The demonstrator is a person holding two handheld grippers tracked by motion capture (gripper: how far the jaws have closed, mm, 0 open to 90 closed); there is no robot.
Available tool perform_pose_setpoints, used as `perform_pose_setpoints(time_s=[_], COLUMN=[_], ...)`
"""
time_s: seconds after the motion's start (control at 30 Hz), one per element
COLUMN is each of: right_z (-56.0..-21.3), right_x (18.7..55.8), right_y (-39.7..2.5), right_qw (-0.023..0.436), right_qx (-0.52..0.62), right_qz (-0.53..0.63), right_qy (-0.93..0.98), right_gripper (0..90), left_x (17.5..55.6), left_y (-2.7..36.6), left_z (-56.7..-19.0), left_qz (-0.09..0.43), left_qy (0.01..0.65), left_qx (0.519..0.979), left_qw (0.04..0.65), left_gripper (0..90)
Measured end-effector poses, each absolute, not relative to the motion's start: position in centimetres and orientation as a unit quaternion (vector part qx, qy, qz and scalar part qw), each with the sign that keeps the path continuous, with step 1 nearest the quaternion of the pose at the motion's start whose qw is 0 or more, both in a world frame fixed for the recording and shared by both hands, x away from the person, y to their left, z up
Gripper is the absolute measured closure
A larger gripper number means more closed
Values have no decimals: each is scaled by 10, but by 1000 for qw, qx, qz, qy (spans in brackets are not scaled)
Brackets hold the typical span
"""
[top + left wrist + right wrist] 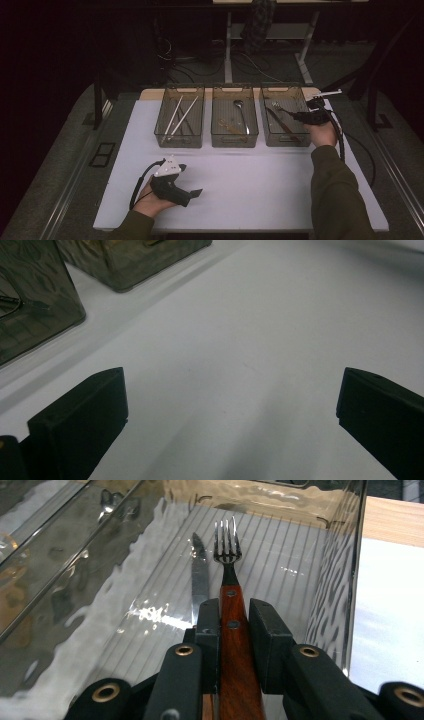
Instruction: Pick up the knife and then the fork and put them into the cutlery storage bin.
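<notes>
Wood, reddish and riveted, sits pinched between the jaws of my right gripper (235, 630): the handle of a fork (227, 545), held over the right bin (285, 137). It feels to me like a stiff, light thing, slick at the steel neck, so the flat wooden handle is the place to hold it. Its four tines point away, just beside a knife (200, 575) on the ribbed floor. My left gripper (192, 192) rests spread on the white bench (250, 190).
</notes>
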State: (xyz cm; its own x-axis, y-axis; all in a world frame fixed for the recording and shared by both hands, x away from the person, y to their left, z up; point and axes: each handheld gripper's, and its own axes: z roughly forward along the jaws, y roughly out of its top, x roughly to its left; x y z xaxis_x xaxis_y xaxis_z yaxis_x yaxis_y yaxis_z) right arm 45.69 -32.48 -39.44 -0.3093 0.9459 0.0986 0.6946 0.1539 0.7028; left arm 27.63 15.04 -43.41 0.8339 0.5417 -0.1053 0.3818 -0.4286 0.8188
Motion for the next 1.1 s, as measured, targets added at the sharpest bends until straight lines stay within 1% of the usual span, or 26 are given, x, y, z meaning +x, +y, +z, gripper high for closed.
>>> perform_pose_setpoints(time_s=[0.4,0.47,0.53,0.6,0.77,1.0,1.1], right_z=[-399,-398,-398,-397,-394,-385,-380], right_x=[463,463,463,462,460,449,442], right_y=[-318,-317,-317,-317,-321,-322,-322], right_qw=[185,194,194,201,199,192,183], right_qx=[561,558,556,555,548,516,505], right_qz=[319,317,323,318,333,363,383], right_qy=[741,742,741,742,741,752,752], right_gripper=[749,733,644,619,510,297,274], left_x=[281,281,281,281,281,282,282], left_y=[152,152,151,151,151,150,149], left_z=[-436,-436,-436,-436,-436,-437,-438], left_qz=[86,86,86,85,85,84,83], left_qy=[273,274,274,275,275,273,273], left_qx=[840,840,839,840,839,840,841], left_qw=[461,461,462,460,461,461,459], left_gripper=[0,0,0,0,0,0,0])
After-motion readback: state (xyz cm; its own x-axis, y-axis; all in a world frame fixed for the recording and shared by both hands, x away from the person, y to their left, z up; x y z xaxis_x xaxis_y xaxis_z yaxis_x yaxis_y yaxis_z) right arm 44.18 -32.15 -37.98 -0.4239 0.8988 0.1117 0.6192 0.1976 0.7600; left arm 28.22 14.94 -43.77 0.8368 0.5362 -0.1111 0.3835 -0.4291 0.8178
